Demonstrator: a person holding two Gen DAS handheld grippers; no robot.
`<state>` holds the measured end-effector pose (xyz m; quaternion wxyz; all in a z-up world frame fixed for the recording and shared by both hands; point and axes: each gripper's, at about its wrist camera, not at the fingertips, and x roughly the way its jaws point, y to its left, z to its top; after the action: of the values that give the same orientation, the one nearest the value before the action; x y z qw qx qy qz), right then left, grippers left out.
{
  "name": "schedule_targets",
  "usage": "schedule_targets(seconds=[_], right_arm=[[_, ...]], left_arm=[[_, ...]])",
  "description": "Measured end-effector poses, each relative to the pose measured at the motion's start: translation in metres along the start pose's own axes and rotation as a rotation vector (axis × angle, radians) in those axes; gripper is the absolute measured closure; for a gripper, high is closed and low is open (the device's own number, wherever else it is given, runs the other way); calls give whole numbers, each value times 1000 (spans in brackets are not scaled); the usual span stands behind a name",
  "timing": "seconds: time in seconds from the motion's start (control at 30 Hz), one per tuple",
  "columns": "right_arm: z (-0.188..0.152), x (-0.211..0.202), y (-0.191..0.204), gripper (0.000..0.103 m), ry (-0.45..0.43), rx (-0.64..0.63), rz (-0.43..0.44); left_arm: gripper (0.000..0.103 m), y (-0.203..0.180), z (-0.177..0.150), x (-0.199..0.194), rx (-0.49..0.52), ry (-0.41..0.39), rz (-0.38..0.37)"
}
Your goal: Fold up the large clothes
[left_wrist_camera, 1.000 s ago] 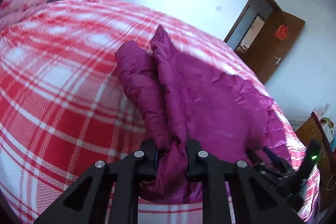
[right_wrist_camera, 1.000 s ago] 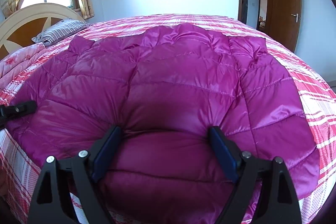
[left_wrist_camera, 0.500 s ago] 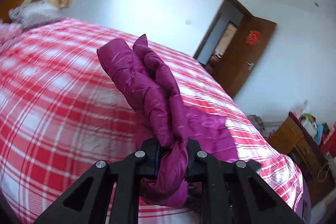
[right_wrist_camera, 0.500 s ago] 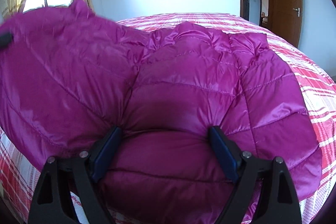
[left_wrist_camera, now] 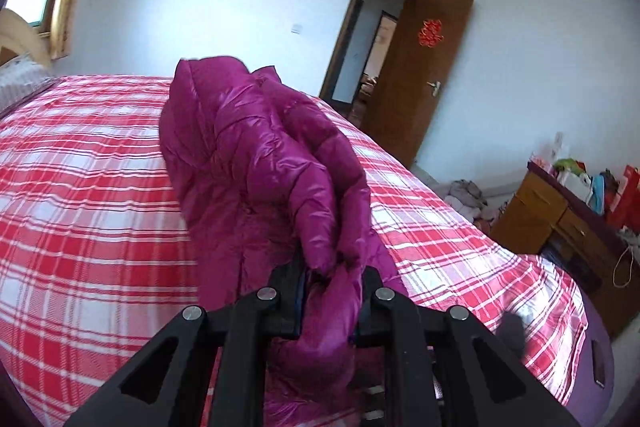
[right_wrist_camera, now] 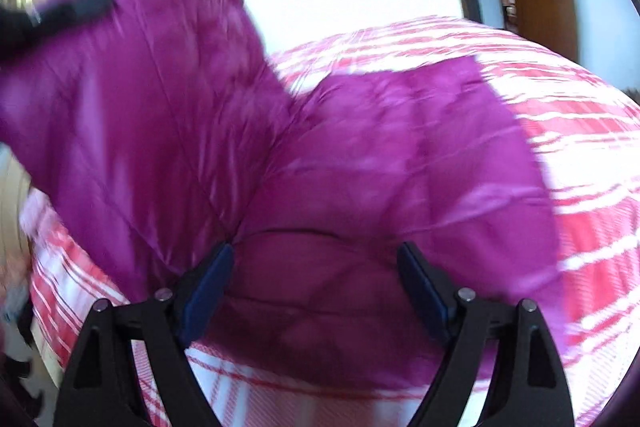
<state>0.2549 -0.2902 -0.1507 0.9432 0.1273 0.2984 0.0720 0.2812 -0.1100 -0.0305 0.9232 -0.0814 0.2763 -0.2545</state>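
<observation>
Two grippers at work: the left gripper (left_wrist_camera: 330,291) is clamped on a bunched edge of the magenta down jacket (right_wrist_camera: 360,155), lifting it off the plaid bed (left_wrist_camera: 80,207). The right gripper (right_wrist_camera: 316,283) hovers spread wide over the hem. Best carry that flap flat across, seams aligned.

Two close wrist views, both facing jacket (left_wrist_camera: 256,163), bed (left_wrist_camera: 80,187)

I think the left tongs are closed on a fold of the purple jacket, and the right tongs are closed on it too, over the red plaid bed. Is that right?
Not quite. The left tongs do pinch the purple jacket over the red plaid bed, but the right wrist view shows the right tongs standing wide open, with the jacket lying between them.
</observation>
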Motion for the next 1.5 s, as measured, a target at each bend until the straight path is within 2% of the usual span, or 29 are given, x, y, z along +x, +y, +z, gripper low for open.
schedule_targets(seconds=[0.17,0.27,0.43,0.57,0.67,0.7,0.77,0.83,0.87,0.9,1.0,1.03,1.07,1.1,1.17,1.2,1.27,1.33,1.4,1.47,1.5], right_arm=[[13,-45,-71,17,-123,193,-26],[29,-62,-100,20,-165,279,13],[63,-71,-116,20,-180,289,94],[79,-51,-111,25,-110,247,156],[90,-23,-104,37,-1,198,198],[90,-18,-103,45,26,198,204],[96,-5,-107,55,81,202,181],[96,-5,-106,64,111,204,181],[95,-5,-104,69,123,196,184],[93,-7,-102,73,126,182,171],[88,-7,-95,79,144,145,124],[88,-8,-97,79,145,145,117],[86,-9,-96,80,146,145,103],[86,-8,-100,80,144,146,96],[84,-10,-101,85,138,147,68],[86,-8,-102,86,139,146,60],[87,-10,-97,89,132,132,40],[91,-11,-93,89,126,117,23],[92,-11,-88,89,135,94,-15],[92,-8,-88,89,158,68,-99],[91,-7,-89,89,173,67,-122]], left_arm=[[87,-32,-21,35,89,49,8],[87,-50,-37,57,159,79,32],[87,-77,-70,96,300,115,71],[83,-90,-88,103,400,84,116],[74,-99,-93,91,485,59,153],[72,-103,-93,84,513,43,168],[69,-104,-89,67,519,14,160],[51,-100,-82,41,505,-15,126],[32,-97,-81,30,500,-36,122],[20,-91,-77,13,489,-79,119],[16,-69,-64,-25,456,-156,120],[15,-59,-60,-31,446,-172,142],[9,-50,-58,-33,438,-181,166],[7,-34,-53,-32,423,-186,217],[7,4,-43,-16,370,-147,326],[7,27,-38,-1,326,-95,363],[7,60,-34,26,263,-1,373],[7,71,-39,44,215,28,338],[7,61,-46,49,260,43,319],[7,44,-51,53,361,25,342],[7,31,-57,52,423,10,329]])
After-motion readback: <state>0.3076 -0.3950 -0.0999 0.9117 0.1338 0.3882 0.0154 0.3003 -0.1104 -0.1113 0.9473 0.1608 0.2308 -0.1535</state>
